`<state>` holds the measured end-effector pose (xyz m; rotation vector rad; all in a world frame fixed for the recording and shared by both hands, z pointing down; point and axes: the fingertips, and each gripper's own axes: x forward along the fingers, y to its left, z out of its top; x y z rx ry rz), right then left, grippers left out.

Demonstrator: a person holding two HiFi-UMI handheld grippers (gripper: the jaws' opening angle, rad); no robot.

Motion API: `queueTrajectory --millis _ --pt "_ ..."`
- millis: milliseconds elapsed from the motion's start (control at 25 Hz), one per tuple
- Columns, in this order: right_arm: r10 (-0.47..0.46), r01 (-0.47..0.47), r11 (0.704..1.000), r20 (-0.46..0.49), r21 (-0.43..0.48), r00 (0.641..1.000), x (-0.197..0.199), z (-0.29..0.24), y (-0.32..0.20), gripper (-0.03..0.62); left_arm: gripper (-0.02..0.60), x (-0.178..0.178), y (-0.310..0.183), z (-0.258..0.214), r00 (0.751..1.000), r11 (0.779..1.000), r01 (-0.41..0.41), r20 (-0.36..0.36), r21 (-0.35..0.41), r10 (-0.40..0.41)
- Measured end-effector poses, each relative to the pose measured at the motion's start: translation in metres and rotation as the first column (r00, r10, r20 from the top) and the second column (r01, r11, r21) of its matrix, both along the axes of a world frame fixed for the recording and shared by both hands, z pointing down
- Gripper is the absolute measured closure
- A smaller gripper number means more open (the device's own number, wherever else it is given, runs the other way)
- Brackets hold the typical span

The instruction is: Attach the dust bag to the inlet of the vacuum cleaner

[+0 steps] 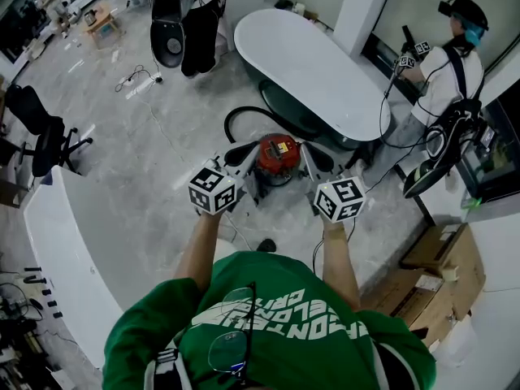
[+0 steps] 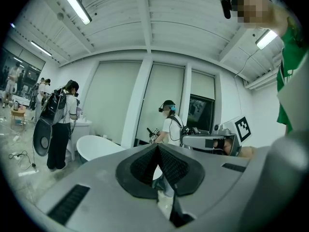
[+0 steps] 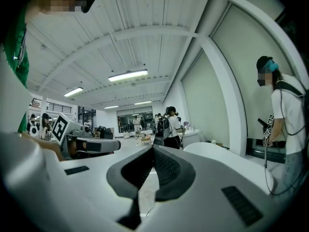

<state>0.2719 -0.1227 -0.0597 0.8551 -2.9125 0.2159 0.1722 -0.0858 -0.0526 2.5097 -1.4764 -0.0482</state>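
A red vacuum cleaner [image 1: 276, 158] with a black hose [image 1: 242, 118] stands on the floor in the head view. I hold both grippers above it, level and pointing forward. My left gripper [image 1: 231, 159] is over its left side and my right gripper [image 1: 313, 162] over its right side. In the left gripper view the left gripper [image 2: 157, 148] is shut, its pads meeting with nothing between them. The right gripper [image 3: 152, 149] is likewise shut and empty in its own view. Both gripper views look out across the room, not at the vacuum. No dust bag shows in any view.
A long white bathtub [image 1: 313, 67] lies just beyond the vacuum. Another person [image 1: 447, 71] with grippers stands at the far right by the window. Cardboard boxes [image 1: 439, 254] sit to my right, a white counter [image 1: 69, 250] to my left, and a black chair [image 1: 45, 140] beyond it.
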Motion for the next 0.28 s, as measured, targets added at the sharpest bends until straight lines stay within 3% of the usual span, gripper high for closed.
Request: queueTrajectory --millis 280 --pt "-0.007 0.007 1.0 0.004 -0.003 1.0 0.0017 0.0 -0.0107 0.586 0.578 0.0066 -0.0088 0.0027 1.0 1.0 -0.01 -0.002 -0.003 0.01"
